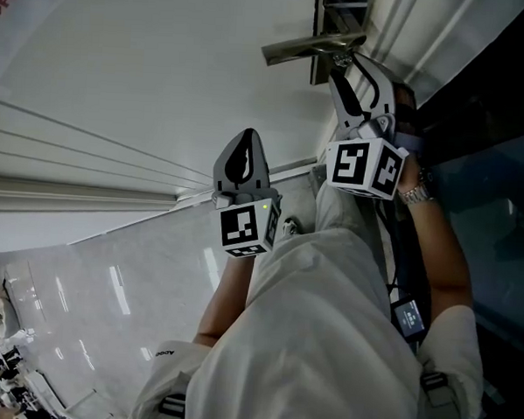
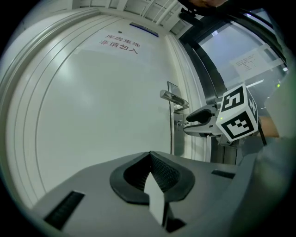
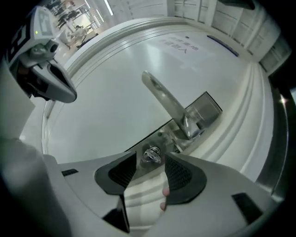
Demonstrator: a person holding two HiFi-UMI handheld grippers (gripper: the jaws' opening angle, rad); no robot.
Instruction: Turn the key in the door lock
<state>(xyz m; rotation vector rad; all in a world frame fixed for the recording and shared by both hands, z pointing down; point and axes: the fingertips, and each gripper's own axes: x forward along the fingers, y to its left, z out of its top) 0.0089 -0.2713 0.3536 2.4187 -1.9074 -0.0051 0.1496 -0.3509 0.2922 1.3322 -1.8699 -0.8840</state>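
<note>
The right gripper (image 3: 151, 158) is held level at the lock. Its grey fingers, with their black ribbed pads (image 3: 181, 173), are spread wide and grip nothing. Between them, just ahead of the tips, sits the small silver metal key (image 3: 151, 155), which shows a rounded, shiny bow and is seated in the lock cylinder. The pads seem to stand clear of the bow on both sides, though the wide-angle view makes that gap hard to judge. The cylinder is set in a brushed steel lock plate (image 3: 203, 110) near the door's edge. The key lies just below the plate's straight silver lever handle (image 3: 162, 92), which reaches away from that edge. Plate and handle are mounted on a white panelled door (image 3: 106, 102). The left gripper (image 2: 150, 157) hangs well aside from the lock, facing the door's bare face, with its fingers pressed together and nothing between them.
</note>
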